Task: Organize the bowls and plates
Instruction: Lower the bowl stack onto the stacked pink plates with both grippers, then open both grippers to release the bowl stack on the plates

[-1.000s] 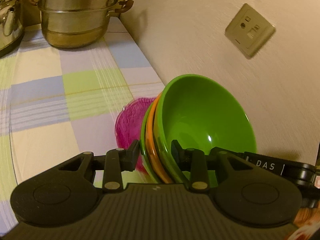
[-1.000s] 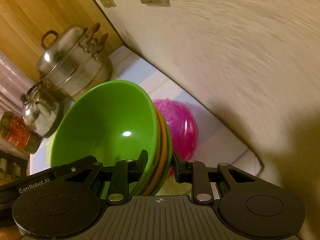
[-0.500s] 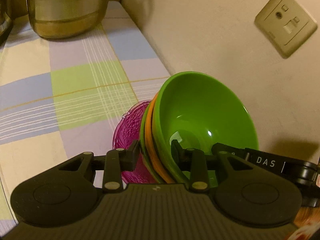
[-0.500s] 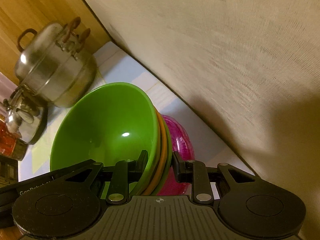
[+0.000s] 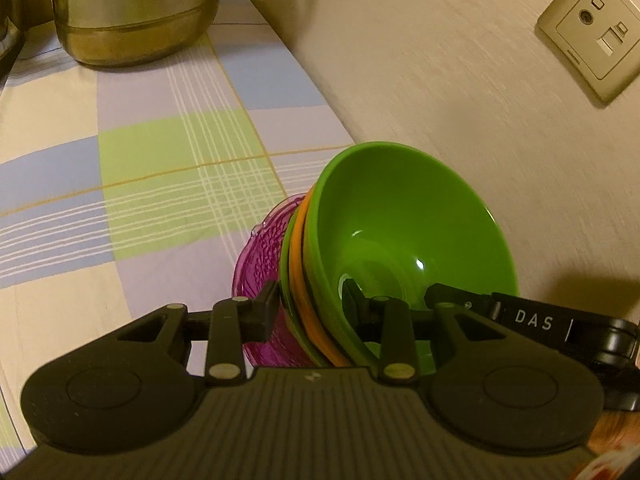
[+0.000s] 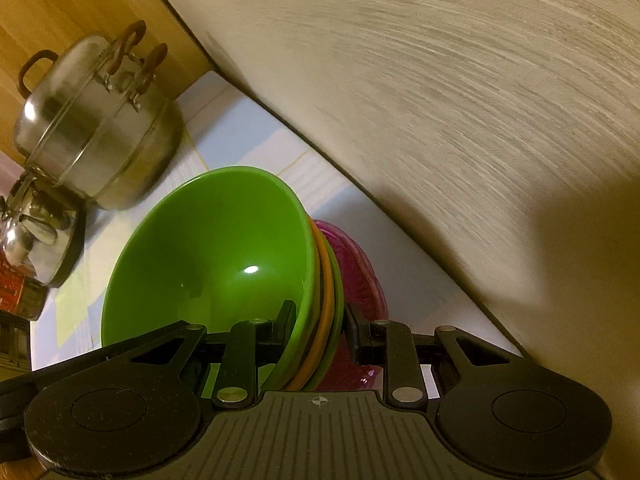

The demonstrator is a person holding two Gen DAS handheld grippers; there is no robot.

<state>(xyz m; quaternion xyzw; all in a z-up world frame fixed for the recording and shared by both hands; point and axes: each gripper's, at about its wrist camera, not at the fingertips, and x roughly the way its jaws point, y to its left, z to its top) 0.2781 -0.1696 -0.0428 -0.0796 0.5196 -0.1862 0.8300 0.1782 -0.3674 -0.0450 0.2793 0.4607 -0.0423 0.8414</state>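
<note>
A stack of three nested bowls, green, orange and green, is held tilted between both grippers. My left gripper is shut on the stack's rim, one finger inside the top green bowl. My right gripper is shut on the opposite rim of the same stack. Directly under the stack, a magenta patterned glass bowl rests on the tablecloth, also visible as the magenta bowl in the right wrist view. The stack's underside overlaps it; I cannot tell whether they touch.
The beige wall with a socket plate runs close along the right. A steel steamer pot stands at the far end of the checked tablecloth. A kettle and a red jar sit beside the pot.
Both grippers have carried the bowl stack down and forward. The magenta bowl now lies closer beneath it and the pot has slid up out of view.
</note>
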